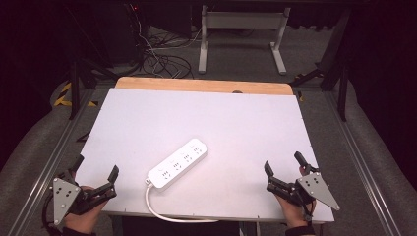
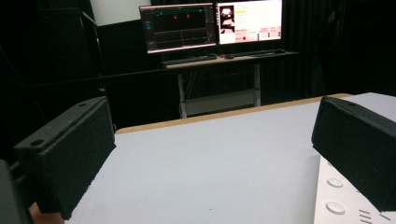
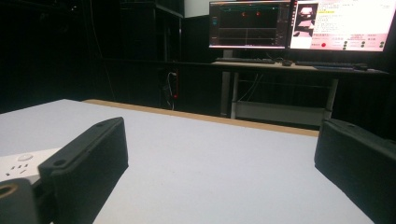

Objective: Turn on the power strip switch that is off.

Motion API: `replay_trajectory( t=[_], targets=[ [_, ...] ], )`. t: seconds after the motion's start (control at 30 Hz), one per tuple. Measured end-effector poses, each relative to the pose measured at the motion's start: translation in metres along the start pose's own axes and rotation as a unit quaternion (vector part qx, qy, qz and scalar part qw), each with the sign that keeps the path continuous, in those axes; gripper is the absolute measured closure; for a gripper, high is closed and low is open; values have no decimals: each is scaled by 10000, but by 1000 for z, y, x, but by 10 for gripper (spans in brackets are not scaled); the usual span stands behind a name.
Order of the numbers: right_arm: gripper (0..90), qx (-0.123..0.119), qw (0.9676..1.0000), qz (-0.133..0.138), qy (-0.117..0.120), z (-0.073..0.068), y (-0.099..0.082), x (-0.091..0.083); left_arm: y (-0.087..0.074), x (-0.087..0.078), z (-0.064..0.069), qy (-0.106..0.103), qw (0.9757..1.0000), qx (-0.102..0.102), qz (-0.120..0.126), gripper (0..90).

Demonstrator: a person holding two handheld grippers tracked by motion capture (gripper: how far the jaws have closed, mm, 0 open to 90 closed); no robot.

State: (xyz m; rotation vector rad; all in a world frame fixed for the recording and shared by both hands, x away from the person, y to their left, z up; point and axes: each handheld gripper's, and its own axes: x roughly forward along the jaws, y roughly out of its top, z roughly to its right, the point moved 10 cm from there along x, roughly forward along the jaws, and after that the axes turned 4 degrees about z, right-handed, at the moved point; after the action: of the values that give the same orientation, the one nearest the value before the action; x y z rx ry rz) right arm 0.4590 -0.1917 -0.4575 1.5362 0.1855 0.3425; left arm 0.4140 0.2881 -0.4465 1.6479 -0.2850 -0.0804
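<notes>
A dark room with black curtains lies around a white table (image 1: 147,113), whose far edge shows a strip of bare wood; beyond it stand a desk frame and a tangle of cables on the floor, and the gripper views show two lit monitors (image 2: 210,25) on a desk farther back.

The power strip (image 1: 178,163) lies flat on the table, a little left of the middle and toward the near edge, set on a slant with its far end pointing up and right. Its white cord (image 1: 167,212) leaves the near-left end and curls along the table's near edge.

The left gripper (image 1: 96,172) sits at the near-left corner, jaws spread wide with nothing between them; in its own view the strip's near end, with its round buttons (image 2: 335,182), shows just beside the right-hand jaw. The right gripper (image 1: 283,164) rests at the near-right corner, well apart from the strip, jaws likewise wide and empty — its view catches the strip (image 3: 21,168) low at the left, behind the left-hand jaw.

Neither gripper touches anything, so I judge this the start: both hands parked, the strip not yet handled. The next move probably calls for one gripper to come in over the strip — the left is nearer — and to line its jaws across the narrow body rather than along it, since the strip is long, flat and smooth and would slip from a skewed hold. The cord may drag when the strip shifts.
</notes>
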Motion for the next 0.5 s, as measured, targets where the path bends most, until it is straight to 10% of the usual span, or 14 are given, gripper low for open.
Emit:
replay_trajectory(
  t=[0.5],
  targets=[
    [34, -17, 10000, 0, -5, -1, 0, -1, 5, 2, -3, 45, 9998, -2, 174, 6]
  ],
)
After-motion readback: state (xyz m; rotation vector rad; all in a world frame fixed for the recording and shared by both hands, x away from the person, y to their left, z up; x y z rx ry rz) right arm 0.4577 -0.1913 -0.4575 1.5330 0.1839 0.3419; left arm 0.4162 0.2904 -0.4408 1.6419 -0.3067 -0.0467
